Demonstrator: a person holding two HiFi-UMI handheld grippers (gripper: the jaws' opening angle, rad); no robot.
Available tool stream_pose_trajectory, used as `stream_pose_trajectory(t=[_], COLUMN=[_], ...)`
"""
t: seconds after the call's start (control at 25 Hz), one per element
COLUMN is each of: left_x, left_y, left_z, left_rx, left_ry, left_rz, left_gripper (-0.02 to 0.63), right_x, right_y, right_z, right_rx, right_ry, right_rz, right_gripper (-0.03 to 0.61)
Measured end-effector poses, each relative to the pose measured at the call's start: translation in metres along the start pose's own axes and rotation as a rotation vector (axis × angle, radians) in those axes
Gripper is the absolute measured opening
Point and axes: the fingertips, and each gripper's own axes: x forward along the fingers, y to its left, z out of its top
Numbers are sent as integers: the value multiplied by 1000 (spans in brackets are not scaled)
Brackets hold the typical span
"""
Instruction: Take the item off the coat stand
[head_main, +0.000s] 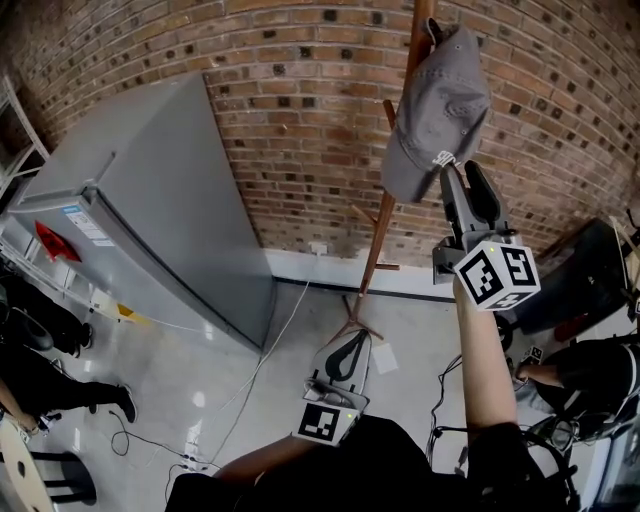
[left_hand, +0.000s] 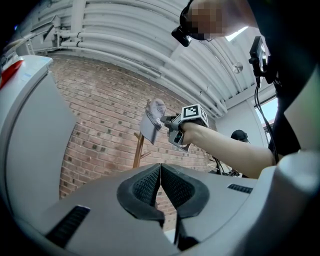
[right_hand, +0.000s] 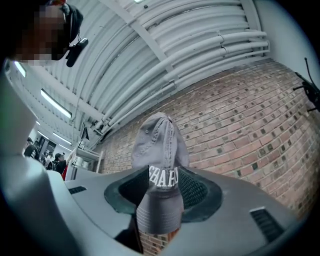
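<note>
A grey cap (head_main: 440, 100) with white lettering hangs near the top of a wooden coat stand (head_main: 385, 215) against the brick wall. My right gripper (head_main: 461, 172) is raised to the cap's lower edge. In the right gripper view the cap (right_hand: 160, 145) hangs brim down between the wide-spread jaws, and the gripper (right_hand: 161, 186) is open around it. My left gripper (head_main: 352, 345) is held low, in front of the stand's foot. Its jaws (left_hand: 160, 170) are shut with nothing between them. From the left gripper view I see the cap (left_hand: 151, 122) and the right gripper (left_hand: 168, 122) beside it.
A tall grey fridge (head_main: 150, 200) stands left of the stand against the brick wall (head_main: 300, 100). White cables (head_main: 255, 375) trail over the shiny floor. People stand at the left edge (head_main: 40, 350), and another person (head_main: 590, 370) sits at the right by dark equipment (head_main: 590, 270).
</note>
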Motion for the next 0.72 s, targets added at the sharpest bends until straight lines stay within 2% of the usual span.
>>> stream_pose_trajectory(t=[0.2,0.32,0.72], left_x=[17,22,26], left_y=[9,19,21], left_z=[8,17,28], left_rx=[48,46,53], left_ry=[-25,-45,-65], left_rz=[2,13,10], left_gripper=[17,17,17], right_x=[5,9,22], right_y=[-5,-4,-8], right_z=[3,6,12], right_rx=[-2,25,-24], right_ry=[-7,-17,-26], right_rz=[-5,0,-33], right_gripper=[167,166,164])
